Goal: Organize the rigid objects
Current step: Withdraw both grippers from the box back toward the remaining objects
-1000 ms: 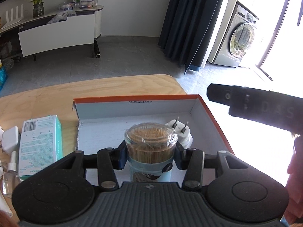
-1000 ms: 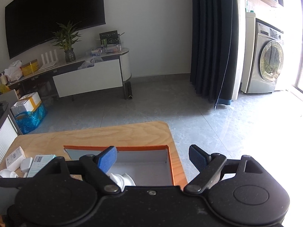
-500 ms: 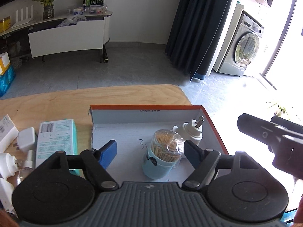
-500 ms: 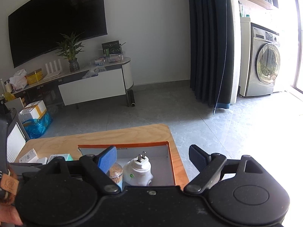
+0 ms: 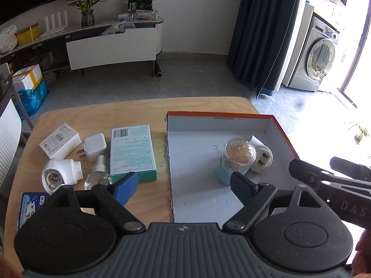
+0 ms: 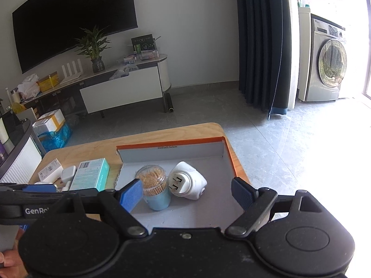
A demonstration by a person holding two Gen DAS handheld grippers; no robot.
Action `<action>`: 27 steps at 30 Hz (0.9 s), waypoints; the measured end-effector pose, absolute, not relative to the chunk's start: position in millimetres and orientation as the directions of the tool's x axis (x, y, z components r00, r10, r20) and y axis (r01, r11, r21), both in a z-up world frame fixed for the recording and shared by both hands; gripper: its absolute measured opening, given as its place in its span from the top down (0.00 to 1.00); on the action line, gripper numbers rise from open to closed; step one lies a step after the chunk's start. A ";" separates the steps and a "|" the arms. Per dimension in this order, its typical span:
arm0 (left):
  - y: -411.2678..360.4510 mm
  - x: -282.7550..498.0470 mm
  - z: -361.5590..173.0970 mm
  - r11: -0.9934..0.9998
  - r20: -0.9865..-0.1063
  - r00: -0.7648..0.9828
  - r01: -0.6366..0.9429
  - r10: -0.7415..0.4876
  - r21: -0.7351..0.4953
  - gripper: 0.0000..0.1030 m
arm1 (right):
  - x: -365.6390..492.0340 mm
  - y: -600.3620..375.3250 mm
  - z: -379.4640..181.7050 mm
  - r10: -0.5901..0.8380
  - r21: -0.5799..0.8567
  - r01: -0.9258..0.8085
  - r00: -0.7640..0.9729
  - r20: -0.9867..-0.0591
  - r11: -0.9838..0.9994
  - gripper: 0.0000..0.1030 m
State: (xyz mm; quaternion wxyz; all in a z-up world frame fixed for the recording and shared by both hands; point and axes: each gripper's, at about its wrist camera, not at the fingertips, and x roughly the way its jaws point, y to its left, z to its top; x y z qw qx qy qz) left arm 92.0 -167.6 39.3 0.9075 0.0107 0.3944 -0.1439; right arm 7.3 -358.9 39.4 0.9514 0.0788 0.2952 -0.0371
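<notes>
Above the table edge, the left gripper (image 5: 183, 185) tilts downward, jaws just spread, toothpick jar (image 5: 236, 159) released.

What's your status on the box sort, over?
Left gripper open, jaws just opened, nothing between them. Right gripper open, empty. Toothpick jar upright in orange box beside white plug. Teal carton on table, unobstructed.

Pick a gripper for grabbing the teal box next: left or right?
Left. The left gripper, jaws just opened and empty, points at the teal box lying outside the tray. The right gripper, also open, faces the tray.
</notes>
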 end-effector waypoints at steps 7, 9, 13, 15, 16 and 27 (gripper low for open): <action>-139.0 79.1 40.8 0.973 -0.714 0.668 0.217 -0.210 -0.083 0.13 | -1.5 -329.5 36.6 0.020 0.140 0.074 0.817 -0.577 0.987 0.04; -132.0 76.6 41.4 0.976 -0.714 0.672 0.203 -0.197 -0.079 0.13 | -3.4 -321.7 36.8 0.029 0.135 0.060 0.816 -0.577 0.989 0.04; -120.7 72.4 43.3 0.980 -0.708 0.682 0.187 -0.183 -0.073 0.13 | -6.4 -309.4 37.9 0.052 0.139 0.035 0.816 -0.576 0.990 0.04; -115.7 68.7 43.9 0.981 -0.704 0.688 0.181 -0.176 -0.068 0.13 | -8.2 -303.2 37.8 0.063 0.140 0.022 0.814 -0.577 0.990 0.04; -113.5 67.2 44.0 0.982 -0.702 0.691 0.178 -0.173 -0.067 0.13 | -8.6 -299.8 37.9 0.068 0.138 0.016 0.813 -0.578 0.990 0.04; -85.1 55.7 41.3 0.988 -0.696 0.702 0.136 -0.148 -0.074 0.13 | -13.5 -273.0 37.3 0.102 0.124 -0.036 0.806 -0.583 0.992 0.04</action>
